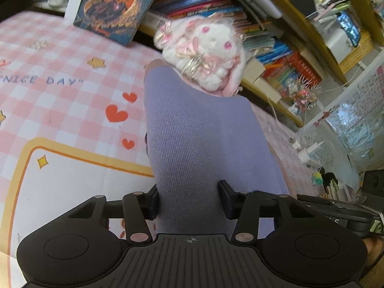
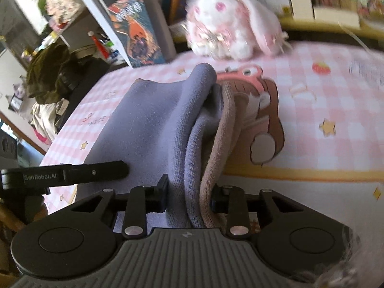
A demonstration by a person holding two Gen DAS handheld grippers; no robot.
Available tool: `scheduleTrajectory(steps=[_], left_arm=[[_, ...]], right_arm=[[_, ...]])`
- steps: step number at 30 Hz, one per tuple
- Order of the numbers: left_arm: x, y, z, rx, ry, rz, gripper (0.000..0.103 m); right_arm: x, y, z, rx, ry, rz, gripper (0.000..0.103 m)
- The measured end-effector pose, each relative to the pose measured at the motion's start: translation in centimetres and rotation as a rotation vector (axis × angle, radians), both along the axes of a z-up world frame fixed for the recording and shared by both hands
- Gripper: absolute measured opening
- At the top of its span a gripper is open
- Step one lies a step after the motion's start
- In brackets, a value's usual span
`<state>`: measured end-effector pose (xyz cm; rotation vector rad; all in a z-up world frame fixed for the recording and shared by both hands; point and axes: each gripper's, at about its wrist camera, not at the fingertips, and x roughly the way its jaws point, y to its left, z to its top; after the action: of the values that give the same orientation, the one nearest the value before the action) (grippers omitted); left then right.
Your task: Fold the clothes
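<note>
On the pink checked tabletop (image 1: 60, 55), printed with hearts, stars and "NICE DAY", a lavender knit garment (image 1: 199, 139) lies stretched toward a white and pink plush bunny (image 1: 206, 48) sitting by the crowded bookshelf (image 1: 276, 36). Left tool (image 1: 188, 200) has its fingers spread fairly wide, one on each side of the cloth, which runs between them; whether they actually pinch it I cannot tell. Right tool (image 2: 188, 194) is nearly closed, clamped on a bunched fold of the same garment, lavender outside, brownish-pink inside, lifted off the surface. A leaning book (image 2: 139, 28) stands just beside the bunny
</note>
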<state>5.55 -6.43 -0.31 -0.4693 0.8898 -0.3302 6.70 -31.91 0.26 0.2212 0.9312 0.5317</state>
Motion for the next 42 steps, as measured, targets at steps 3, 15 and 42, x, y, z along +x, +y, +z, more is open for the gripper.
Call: scheduleTrajectory(steps=[3, 15, 42], left_arm=[[-0.6, -0.8, 0.6, 0.018, -0.028, 0.005, 0.047], [-2.6, -4.9, 1.8, 0.058, -0.073, 0.032, 0.048], [-4.7, -4.0, 2.2, 0.057, -0.117, 0.055, 0.047]], right_arm=[[-0.4, -0.4, 0.6, -0.007, -0.042, 0.014, 0.028], [-1.7, -3.8, 1.4, 0.006, -0.088, 0.035, 0.029], [-3.9, -4.1, 2.1, -0.022, -0.125, 0.071, 0.029]])
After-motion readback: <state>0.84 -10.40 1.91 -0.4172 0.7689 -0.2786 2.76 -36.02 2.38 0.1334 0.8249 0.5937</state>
